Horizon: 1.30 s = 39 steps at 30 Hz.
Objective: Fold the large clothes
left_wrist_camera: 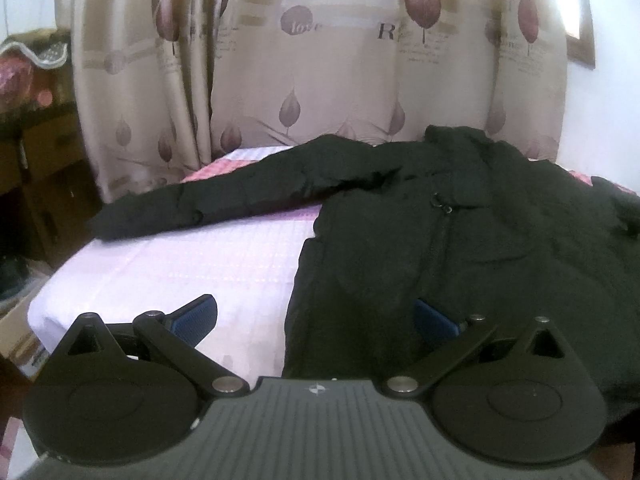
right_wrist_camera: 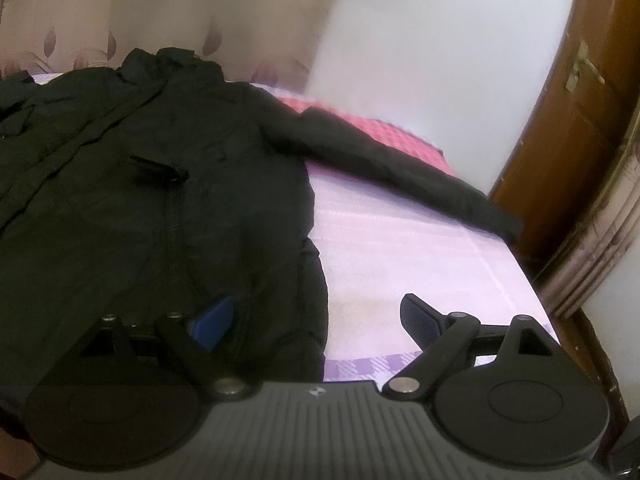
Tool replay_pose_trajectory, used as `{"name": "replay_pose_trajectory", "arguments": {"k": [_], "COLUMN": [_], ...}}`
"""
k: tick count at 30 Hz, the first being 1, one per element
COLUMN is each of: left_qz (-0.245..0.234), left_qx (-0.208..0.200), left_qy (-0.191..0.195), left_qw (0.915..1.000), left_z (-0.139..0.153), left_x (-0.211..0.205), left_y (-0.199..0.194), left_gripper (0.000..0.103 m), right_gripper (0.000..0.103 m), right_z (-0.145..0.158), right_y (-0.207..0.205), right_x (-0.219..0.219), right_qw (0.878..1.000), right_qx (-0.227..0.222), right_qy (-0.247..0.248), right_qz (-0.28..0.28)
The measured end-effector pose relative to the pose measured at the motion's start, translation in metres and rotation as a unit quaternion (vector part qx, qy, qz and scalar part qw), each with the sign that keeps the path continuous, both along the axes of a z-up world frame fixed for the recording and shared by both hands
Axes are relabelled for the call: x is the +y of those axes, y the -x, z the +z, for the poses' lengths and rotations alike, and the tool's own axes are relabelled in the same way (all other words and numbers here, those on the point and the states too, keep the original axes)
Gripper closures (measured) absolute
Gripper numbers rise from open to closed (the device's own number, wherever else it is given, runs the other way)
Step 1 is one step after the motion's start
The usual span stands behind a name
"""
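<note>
Black padded zip-front jacket [left_wrist_camera: 460,240] spread front-up across a bed with a pale lilac checked sheet [left_wrist_camera: 180,264], collar toward the far end by the beige leaf-print curtain [left_wrist_camera: 320,80]. One sleeve [left_wrist_camera: 224,200] stretched out sideways over the sheet in the left wrist view, cuff near the bed's edge; the other sleeve [right_wrist_camera: 408,164] stretched the opposite way in the right wrist view, cuff close to the edge beside a brown wooden door [right_wrist_camera: 572,112]. Pink checked band of bedding [right_wrist_camera: 372,128] showing beyond that sleeve. Zip line [right_wrist_camera: 174,232] running down the jacket's middle toward the near hem, with a small metal ring [left_wrist_camera: 439,203] near the chest.

Left tongs [left_wrist_camera: 316,316] spread wide, released, gripping nothing; one blue-padded finger [left_wrist_camera: 196,314] over bare sheet, the other [left_wrist_camera: 434,318] over the jacket's lower part, the hem's side edge lying between them. Contact with the cloth not clear.

Right tongs [right_wrist_camera: 318,320] likewise spread wide and holding nothing; one blue pad [right_wrist_camera: 214,326] over the jacket near the hem, the other [right_wrist_camera: 418,318] over the sheet, the jacket's opposite side edge between them.

Dark wooden cabinet with a lace-trimmed cover [left_wrist_camera: 36,92] standing left of the curtain.
</note>
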<state>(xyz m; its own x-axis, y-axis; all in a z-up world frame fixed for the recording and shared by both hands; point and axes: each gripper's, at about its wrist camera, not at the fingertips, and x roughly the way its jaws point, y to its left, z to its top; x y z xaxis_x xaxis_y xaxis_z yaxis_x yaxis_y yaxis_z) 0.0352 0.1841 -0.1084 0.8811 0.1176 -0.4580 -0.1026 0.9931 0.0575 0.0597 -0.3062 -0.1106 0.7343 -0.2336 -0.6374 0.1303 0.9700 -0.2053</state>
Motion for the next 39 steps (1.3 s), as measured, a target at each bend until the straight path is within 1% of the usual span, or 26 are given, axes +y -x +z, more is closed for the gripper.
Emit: {"name": "replay_pose_trajectory", "arguments": {"k": [7, 14, 19, 29, 34, 39], "left_qz": [0.027, 0.035, 0.05, 0.07, 0.064, 0.081], "left_qx": [0.016, 0.007, 0.004, 0.019, 0.023, 0.022], "left_qy": [-0.008, -0.014, -0.02, -0.005, 0.021, 0.026], "left_qw": [0.9995, 0.9993, 0.9985, 0.9974, 0.9975, 0.9961], "left_z": [0.006, 0.014, 0.017, 0.015, 0.018, 0.02], "left_x": [-0.008, -0.014, -0.018, -0.011, -0.005, -0.005], "left_y": [-0.004, -0.002, -0.002, -0.005, -0.008, -0.011], "left_gripper": [0.0, 0.0, 0.0, 0.0, 0.0, 0.0], "right_gripper": [0.011, 0.011, 0.011, 0.011, 0.011, 0.011], "right_z": [0.003, 0.004, 0.003, 0.001, 0.001, 0.001], "right_y": [0.003, 0.004, 0.005, 0.005, 0.006, 0.006], "right_x": [0.001, 0.006, 0.007, 0.009, 0.011, 0.012], "right_qw": [1.0, 1.0, 1.0, 1.0, 1.0, 1.0], "right_qx": [-0.007, -0.008, -0.009, -0.007, -0.008, -0.01], "right_qy": [-0.011, -0.014, -0.017, -0.021, -0.02, -0.021], "right_qz": [-0.002, 0.004, 0.006, 0.006, 0.009, 0.011]}}
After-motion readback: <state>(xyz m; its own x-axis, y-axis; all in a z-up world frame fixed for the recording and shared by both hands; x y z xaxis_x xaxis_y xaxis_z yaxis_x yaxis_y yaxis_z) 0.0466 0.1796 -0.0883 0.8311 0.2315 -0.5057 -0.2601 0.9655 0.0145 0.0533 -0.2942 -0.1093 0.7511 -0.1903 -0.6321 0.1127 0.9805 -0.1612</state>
